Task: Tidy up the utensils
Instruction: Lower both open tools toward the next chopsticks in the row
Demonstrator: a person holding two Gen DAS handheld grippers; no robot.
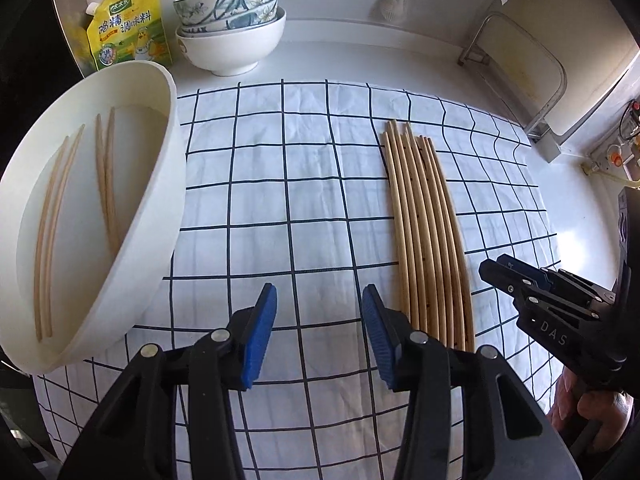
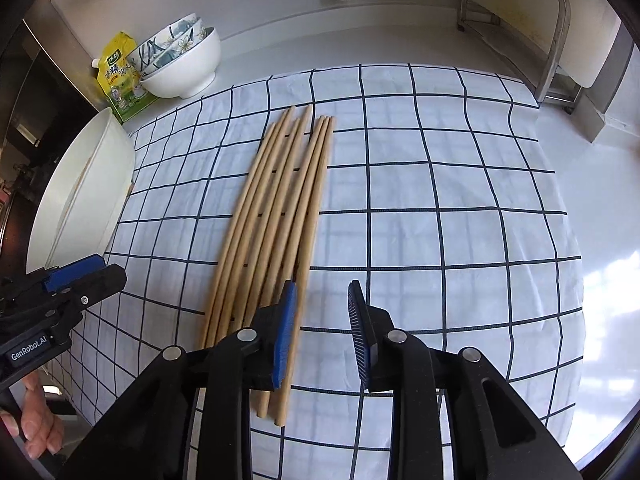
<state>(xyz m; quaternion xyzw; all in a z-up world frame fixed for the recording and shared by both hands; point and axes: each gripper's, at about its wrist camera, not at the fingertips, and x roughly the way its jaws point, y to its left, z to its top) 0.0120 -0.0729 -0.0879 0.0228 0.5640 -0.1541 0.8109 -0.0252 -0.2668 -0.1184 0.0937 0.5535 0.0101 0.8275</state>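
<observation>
Two claws hang over a checked cloth (image 2: 440,184), both w/ jaws apart & nothing between them. Left claw (image 1: 318,336) is over bare cloth, between tub & sticks. Right claw (image 2: 322,334) has its left pad just above the near ends of the sticks (image 2: 272,216), a loose bunch lying flat on the cloth. White tub (image 1: 160,208) at the left holds 4 more sticks. Far back: stacked bowls (image 1: 232,24) & a yellow pouch (image 1: 128,24).

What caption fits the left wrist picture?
Open left gripper over checked cloth, between white tub and chopsticks.
</observation>
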